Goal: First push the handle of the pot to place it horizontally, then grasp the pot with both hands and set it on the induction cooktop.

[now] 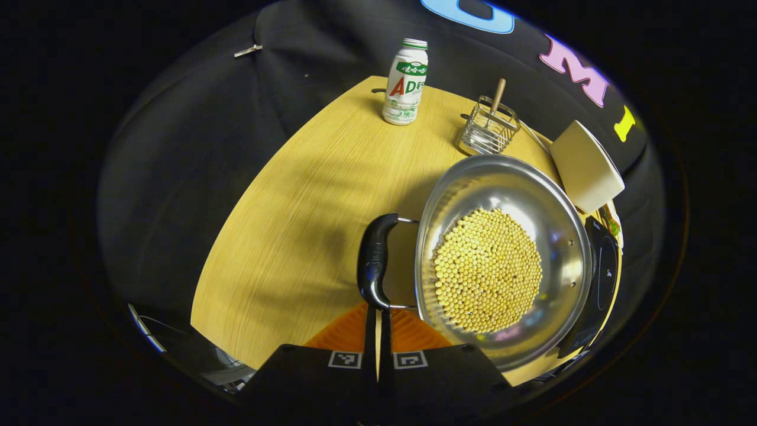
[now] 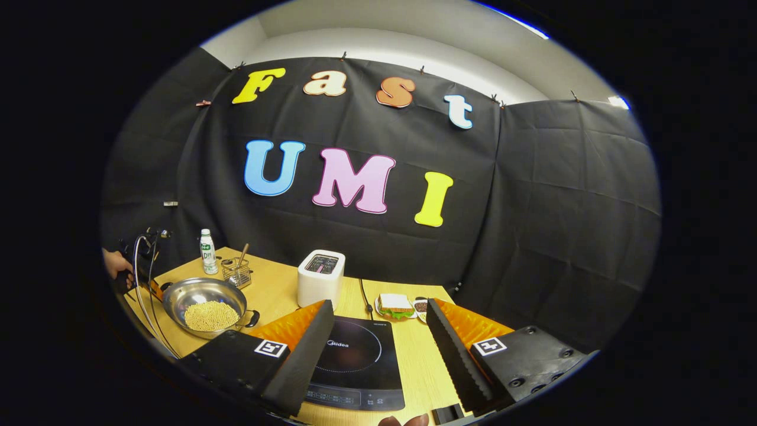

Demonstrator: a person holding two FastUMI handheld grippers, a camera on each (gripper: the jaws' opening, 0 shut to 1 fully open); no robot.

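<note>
Plenty of bare tabletop (image 1: 284, 225) left of pot (image 1: 502, 260); pot's far rim overlaps cooktop (image 2: 355, 355). Left tool (image 1: 377, 313) nearly closed, tips at pot handle (image 1: 374, 260). Right tool (image 2: 378, 349) wide, empty, above cooktop.

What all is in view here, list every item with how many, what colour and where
pot: one, silver, holding yellow beans, left of cooktop
pot handle: one, black, at left tongs' tips
induction cooktop: one, black, table front
toaster: one, white, behind cooktop
bottle: one, white and green, far edge
wire basket: one, metal, beside bottle
sandwich: one, on plate, right of toaster
table: one, light wood
left tongs: shut
right tongs: open, over cooktop
hand: one, far left
</note>
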